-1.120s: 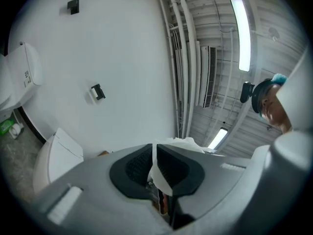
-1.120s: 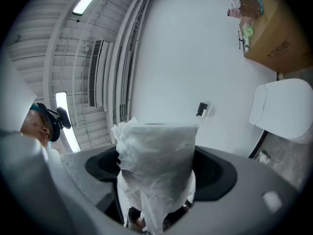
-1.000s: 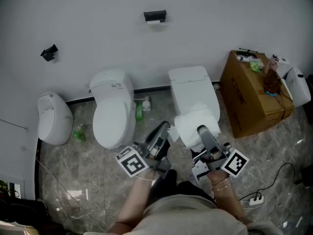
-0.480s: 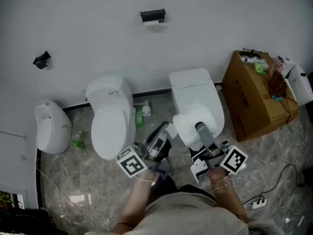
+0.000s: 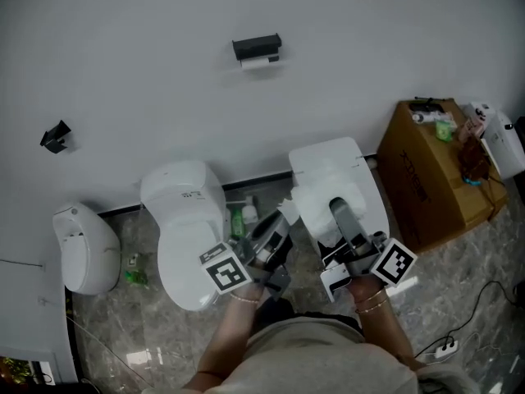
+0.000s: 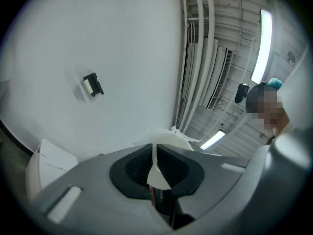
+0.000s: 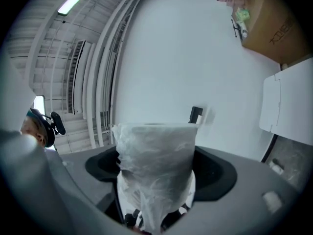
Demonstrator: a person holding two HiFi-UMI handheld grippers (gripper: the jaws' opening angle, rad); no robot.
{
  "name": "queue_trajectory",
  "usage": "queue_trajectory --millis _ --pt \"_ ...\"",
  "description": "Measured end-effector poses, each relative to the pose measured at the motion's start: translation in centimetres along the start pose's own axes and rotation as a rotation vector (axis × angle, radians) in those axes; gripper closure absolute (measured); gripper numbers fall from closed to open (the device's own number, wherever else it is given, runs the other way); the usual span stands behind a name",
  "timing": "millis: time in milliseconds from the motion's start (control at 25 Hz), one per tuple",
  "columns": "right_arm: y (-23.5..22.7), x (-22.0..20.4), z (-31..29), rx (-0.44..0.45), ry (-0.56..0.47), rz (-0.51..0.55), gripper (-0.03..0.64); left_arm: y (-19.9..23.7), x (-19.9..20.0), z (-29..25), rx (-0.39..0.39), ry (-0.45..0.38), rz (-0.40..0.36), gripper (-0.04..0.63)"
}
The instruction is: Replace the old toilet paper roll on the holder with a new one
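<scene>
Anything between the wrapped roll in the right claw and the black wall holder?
Nothing visible in the air: the black wall-mounted holder shows clear past the plastic-wrapped white toilet roll in the right claw. But a small white old roll occupies the holder.

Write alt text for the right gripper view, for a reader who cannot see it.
The right tool grips a plastic-wrapped toilet paper roll between its jaws, filling the lower middle of the view. Behind it, a small black holder is mounted on a white wall, and a cardboard box shows at the upper right.
</scene>
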State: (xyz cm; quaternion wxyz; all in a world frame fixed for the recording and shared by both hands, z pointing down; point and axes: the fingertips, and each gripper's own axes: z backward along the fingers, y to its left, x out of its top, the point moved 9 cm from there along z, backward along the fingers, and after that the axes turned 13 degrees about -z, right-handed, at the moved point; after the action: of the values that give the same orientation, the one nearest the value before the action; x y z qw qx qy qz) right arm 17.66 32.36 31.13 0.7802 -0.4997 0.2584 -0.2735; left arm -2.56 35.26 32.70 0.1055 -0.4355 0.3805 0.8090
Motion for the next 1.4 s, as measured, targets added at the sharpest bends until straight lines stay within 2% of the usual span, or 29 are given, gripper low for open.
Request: queue_trajectory --millis 80,240,360,520,760,1000,1160,1400 --pt "-0.9 0.3 -2.4 0.008 -0.005 -0.001 0.187 2.0 1.7 -0.4 -0.009 0.011 -0.019 0.584" --pt "-1.2 0.3 -1.9 0.034 -0.01 0.014 0.187 2.1 1.4 0.1 -0.001 0.001 -0.056 0.584" --pt "-1.9 0.4 -2.6 0.037 -0.008 0.007 0.187 3.2 1.4 0.0 -0.001 -0.018 -0.032 0.583" --pt "-4.0 0.9 -7.8 0.0 -0.004 -0.01 0.187 8.1 4.0 -1.2 0.016 -0.015 -0.005 0.584" --pt "-6.5 2.5 -10.6 -0.017 0.005 -0.016 0.187 11.7 4.3 -2.7 0.031 -0.015 0.013 0.583" --pt "-8.7 6.3 -15.5 -0.015 0.033 0.01 0.187 16.4 5.9 -6.3 0.035 -0.044 0.016 0.583" --pt "-10.0 9.3 -19.0 -0.005 0.028 0.003 0.187 19.4 7.4 -9.6 0.03 -0.018 -0.012 0.583" --pt "-12.0 14.1 -23.8 -0.012 0.039 0.017 0.187 23.9 9.1 -14.1 0.045 -0.037 -0.01 0.584"
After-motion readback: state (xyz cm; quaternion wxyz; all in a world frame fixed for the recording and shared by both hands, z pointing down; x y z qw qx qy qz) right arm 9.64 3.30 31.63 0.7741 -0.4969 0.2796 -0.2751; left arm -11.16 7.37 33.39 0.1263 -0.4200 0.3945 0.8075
